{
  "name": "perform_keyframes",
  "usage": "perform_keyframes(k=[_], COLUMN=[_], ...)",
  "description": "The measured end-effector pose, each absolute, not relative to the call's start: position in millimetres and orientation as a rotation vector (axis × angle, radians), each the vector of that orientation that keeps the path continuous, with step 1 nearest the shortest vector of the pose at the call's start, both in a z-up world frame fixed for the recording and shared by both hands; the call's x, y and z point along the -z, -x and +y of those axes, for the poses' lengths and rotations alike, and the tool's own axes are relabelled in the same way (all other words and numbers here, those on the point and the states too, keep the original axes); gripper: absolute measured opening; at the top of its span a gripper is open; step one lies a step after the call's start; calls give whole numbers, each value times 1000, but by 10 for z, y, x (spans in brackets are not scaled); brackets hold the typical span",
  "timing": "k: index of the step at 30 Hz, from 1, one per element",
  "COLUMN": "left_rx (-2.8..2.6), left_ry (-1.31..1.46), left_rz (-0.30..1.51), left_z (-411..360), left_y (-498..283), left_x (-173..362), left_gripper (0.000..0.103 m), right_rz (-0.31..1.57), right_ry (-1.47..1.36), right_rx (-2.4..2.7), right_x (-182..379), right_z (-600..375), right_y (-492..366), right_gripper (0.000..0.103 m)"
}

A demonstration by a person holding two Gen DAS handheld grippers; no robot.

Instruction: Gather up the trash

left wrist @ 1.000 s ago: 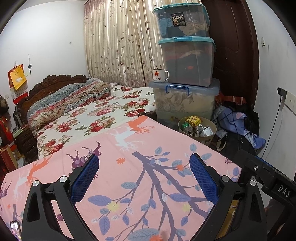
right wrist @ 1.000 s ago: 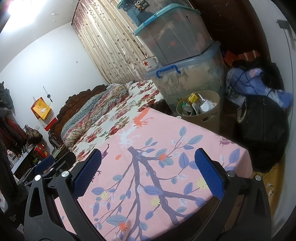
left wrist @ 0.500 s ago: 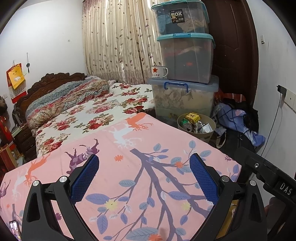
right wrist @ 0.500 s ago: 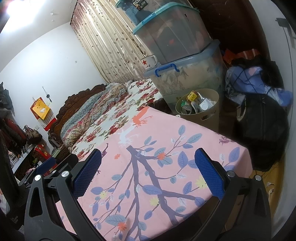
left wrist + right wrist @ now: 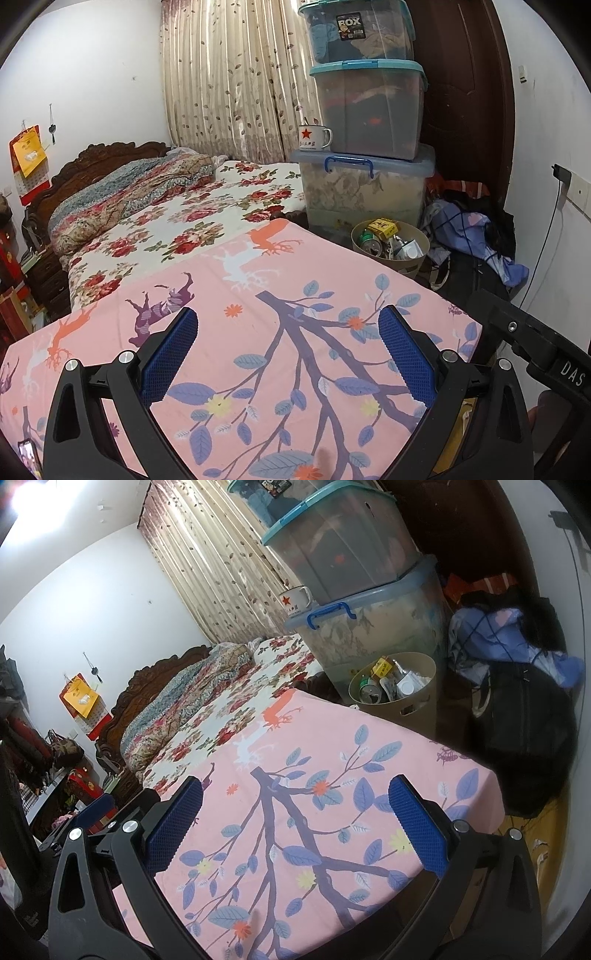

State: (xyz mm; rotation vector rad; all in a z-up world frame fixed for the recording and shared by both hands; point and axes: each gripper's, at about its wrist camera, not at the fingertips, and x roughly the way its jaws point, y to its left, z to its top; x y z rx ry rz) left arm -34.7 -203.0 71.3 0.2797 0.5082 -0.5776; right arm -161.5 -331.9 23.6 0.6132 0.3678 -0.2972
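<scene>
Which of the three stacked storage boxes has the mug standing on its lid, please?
The bottom box, the widest one with the blue handle; the red-star mug stands on its lid beside the middle box.

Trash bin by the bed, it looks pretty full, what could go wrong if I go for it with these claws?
The trash bin is filled to the rim with a can, a yellow box and wrappers, so tipping it while lifting could spill them. It stands close to the stacked storage boxes, where the enamel mug sits near the lid's edge; a bump might knock it down. Both the left claw and right claw are open and empty.
</scene>
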Motion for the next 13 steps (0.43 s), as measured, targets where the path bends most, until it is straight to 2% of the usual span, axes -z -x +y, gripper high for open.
perform_keyframes(k=[13], left_rx=[580], left_ry=[-275], left_rz=[513], left_z=[-2033], left_y=[336], left_x=[-745], left_gripper=[94], right_rz=[370], right_ry=[-622], right_rx=[304], right_x=[-108], right_z=[-3256], right_y=[1695], right_gripper=[100])
